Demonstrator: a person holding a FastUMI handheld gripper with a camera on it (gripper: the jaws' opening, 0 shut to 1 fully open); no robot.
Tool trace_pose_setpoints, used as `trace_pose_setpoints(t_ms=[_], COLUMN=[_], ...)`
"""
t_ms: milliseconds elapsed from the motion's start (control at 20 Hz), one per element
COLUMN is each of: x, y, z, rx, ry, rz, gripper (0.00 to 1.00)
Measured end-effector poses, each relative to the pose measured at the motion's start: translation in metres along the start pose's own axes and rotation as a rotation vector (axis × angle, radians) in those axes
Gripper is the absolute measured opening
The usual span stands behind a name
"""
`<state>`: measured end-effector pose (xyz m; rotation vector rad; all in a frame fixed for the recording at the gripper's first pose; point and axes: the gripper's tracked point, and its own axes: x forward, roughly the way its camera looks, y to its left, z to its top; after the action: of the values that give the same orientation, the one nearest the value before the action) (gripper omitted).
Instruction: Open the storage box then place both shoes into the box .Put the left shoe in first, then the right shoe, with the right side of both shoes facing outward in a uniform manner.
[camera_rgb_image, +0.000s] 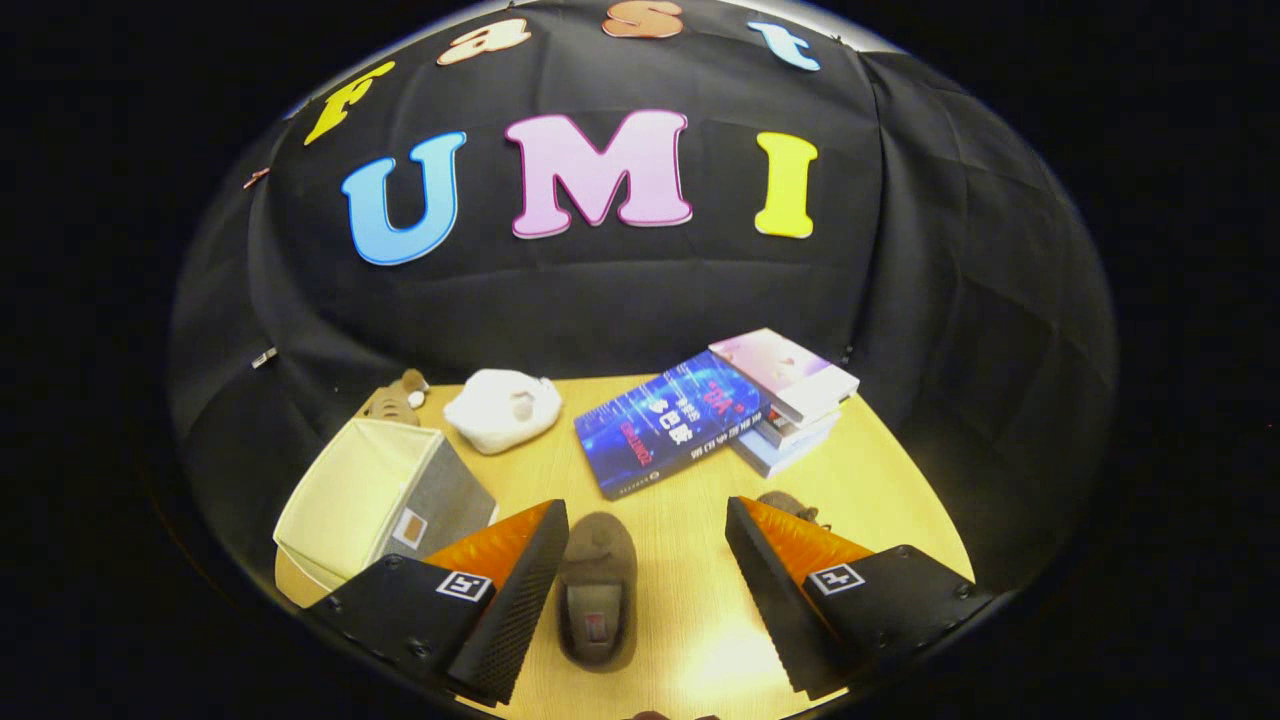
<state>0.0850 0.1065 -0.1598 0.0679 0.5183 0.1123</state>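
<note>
On the tabletop (700, 560) the storage box (375, 500) lies to the left of the claw's fingers with its opening already showing and nothing visible inside, so by my reckoning the opening step looks done while both shoes are still to go in. One brown shoe (598, 588) lies between the fingers, close by the left one, and the other shoe (790, 506) peeks out just past the right finger. The claw (645, 590) hangs above with its fingers spread wide, holding nothing.
</note>
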Motion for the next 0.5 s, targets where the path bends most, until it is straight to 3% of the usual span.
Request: trace_pose_setpoints(t_ms=[500], x=[0.052], y=[0.013], z=[-0.105], rx=[-0.085], ry=[0.231], rz=[0.100], gripper=[0.99])
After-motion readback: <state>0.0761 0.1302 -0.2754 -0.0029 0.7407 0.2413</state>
